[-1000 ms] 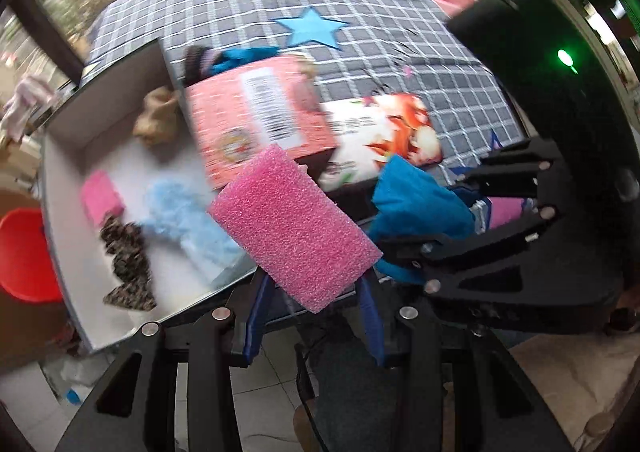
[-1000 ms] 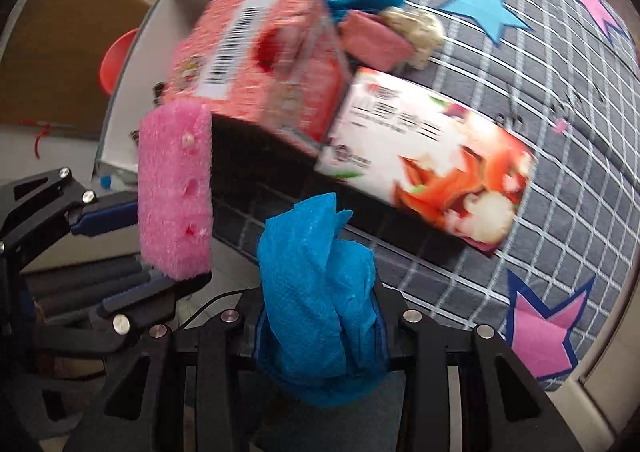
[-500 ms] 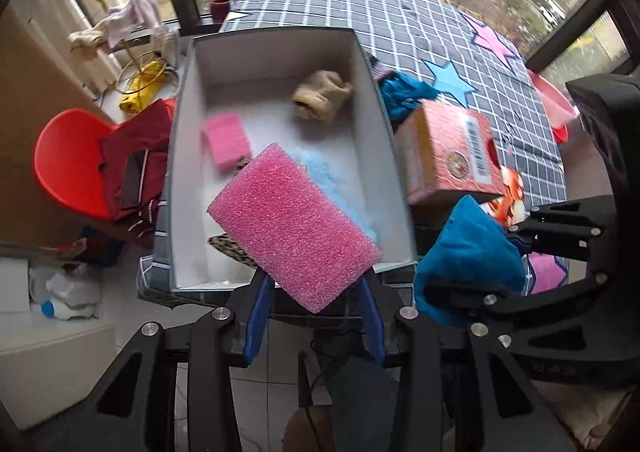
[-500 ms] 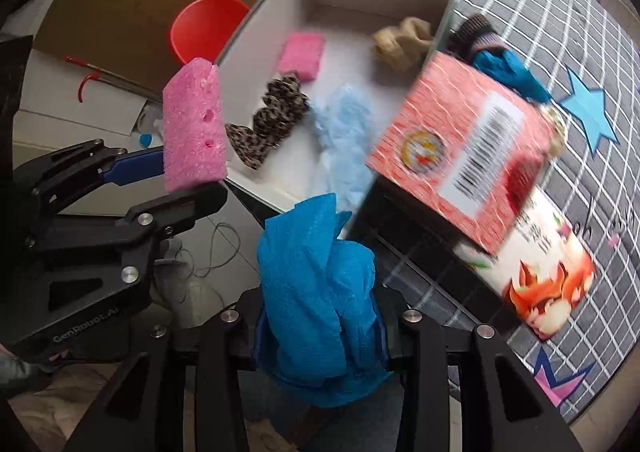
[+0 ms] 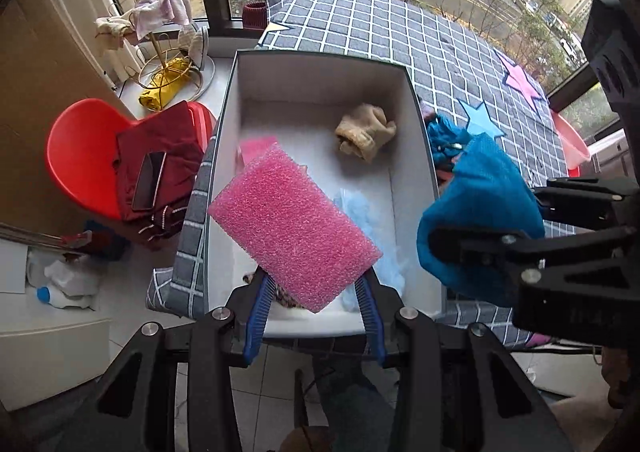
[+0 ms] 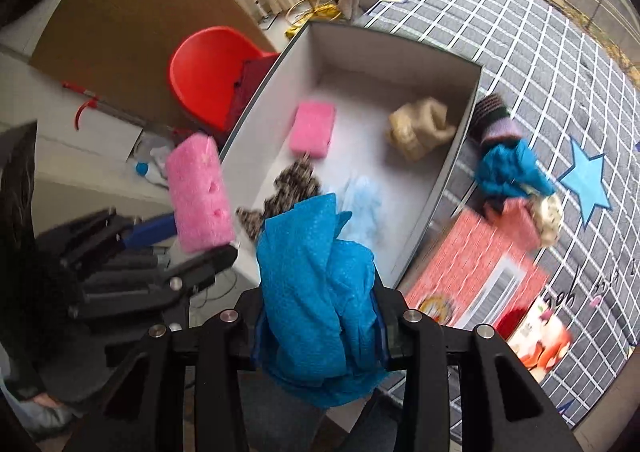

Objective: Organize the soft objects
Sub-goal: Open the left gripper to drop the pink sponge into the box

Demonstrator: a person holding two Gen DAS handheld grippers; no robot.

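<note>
The left gripper [image 5: 314, 288] is closed on a pink foam block [image 5: 294, 226], its blue fingers [image 5: 256, 312] pinching the block's near end so that it sticks out tilted ahead of the jaws. Just beyond and below the block lies a white box [image 5: 416, 156] on a checked tablecloth [image 5: 400, 36]. Inside the box, a pale blue fluffy cloth [image 5: 360, 208] sits right behind the block, a beige bundle [image 5: 366, 130] farther ahead to the right, and a smaller pink sponge [image 6: 312, 128] ahead to the left, mostly hidden by the block in the left view. A leopard-print cloth [image 6: 290, 188] lies at the near end, under the block. The right gripper [image 6: 318, 336] is clamped on a crumpled blue cloth [image 6: 320, 292] that fills its jaws and blocks much of the near box edge. Ahead and to its right, outside the box wall, sit a pile of small knitted things [image 6: 508, 164], a red carton [image 6: 476, 272] and a printed packet [image 6: 540, 340]. To the left of the left gripper, off the table, a red chair [image 5: 80, 148] carries dark red clothing [image 5: 160, 156] and a phone [image 5: 149, 180].
</note>
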